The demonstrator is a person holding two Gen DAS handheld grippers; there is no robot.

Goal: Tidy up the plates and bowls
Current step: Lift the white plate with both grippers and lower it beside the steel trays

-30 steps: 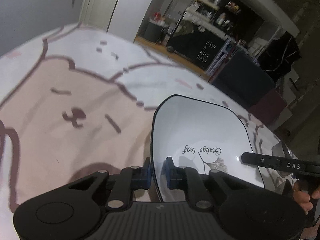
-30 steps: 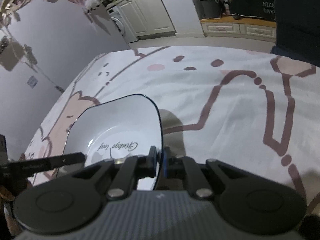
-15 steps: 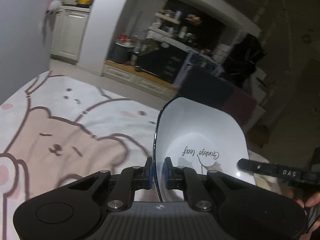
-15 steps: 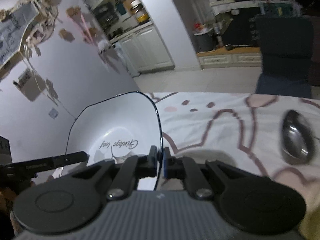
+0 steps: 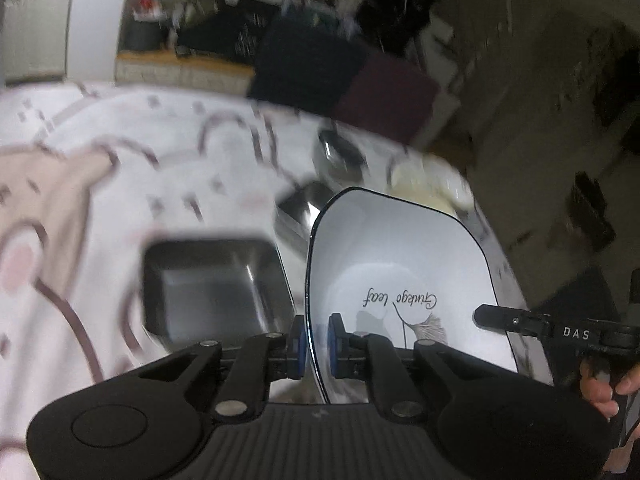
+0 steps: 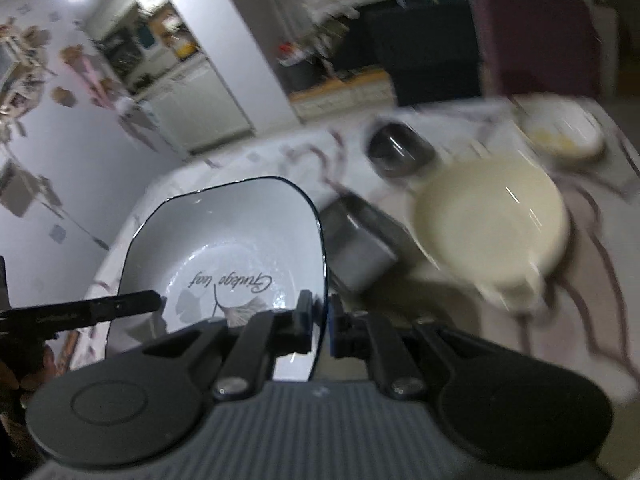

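A white square bowl [image 5: 400, 264] with a dark rim and a leaf drawing is held in the air between both grippers. My left gripper [image 5: 314, 344] is shut on its left rim. My right gripper [image 6: 322, 322] is shut on its right rim, where the bowl [image 6: 224, 252] fills the left of the right wrist view. Below lie a square metal tray [image 5: 212, 288], a second metal tray [image 6: 356, 244], a cream plate [image 6: 492, 216], a small cream dish [image 6: 560, 132] and a dark round metal bowl [image 6: 396, 148].
The table wears a white cloth with pink bear drawings [image 5: 60, 200]. Dark blue and maroon chairs [image 5: 352, 76] stand at its far edge. A hand [image 5: 608, 384] holds the other gripper at the right. Kitchen cabinets and a white wall stand behind.
Both grippers have carried the bowl sideways and upward across the table. The metal trays, cream plates and dark bowl have come into view beneath it. The grip has not altered.
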